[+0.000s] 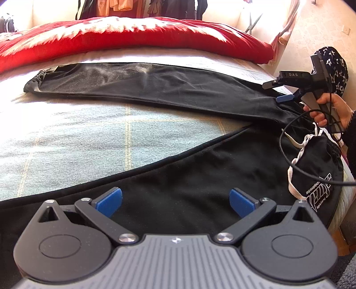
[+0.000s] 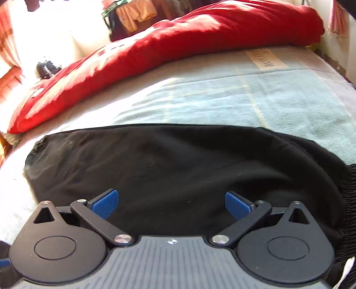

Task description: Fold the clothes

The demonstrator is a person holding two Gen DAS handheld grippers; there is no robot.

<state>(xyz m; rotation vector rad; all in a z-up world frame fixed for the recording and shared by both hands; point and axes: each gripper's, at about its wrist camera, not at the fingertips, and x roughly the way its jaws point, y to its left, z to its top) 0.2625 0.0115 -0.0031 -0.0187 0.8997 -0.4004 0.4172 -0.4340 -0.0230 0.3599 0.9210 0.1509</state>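
Black trousers lie spread on the bed, the far leg (image 1: 144, 82) stretching left to its elastic cuff (image 1: 35, 81) and the near leg (image 1: 200, 175) running under my left gripper (image 1: 175, 200). That gripper is open, blue pads wide apart just above the cloth, holding nothing. A white drawstring (image 1: 298, 151) marks the waist at the right edge. A hand (image 1: 329, 111) holds my right gripper (image 1: 276, 91) over the crotch area. In the right wrist view the right gripper (image 2: 171, 202) is open above the black trousers (image 2: 166, 160), with the ribbed waistband (image 2: 349, 200) at right.
A red quilt (image 1: 133, 37) is bunched along the far side of the bed. The light blue checked sheet (image 1: 66, 137) shows between the trouser legs. The bed's edge drops off at right (image 1: 347, 195), near a wall. Clothes hang behind (image 1: 124, 6).
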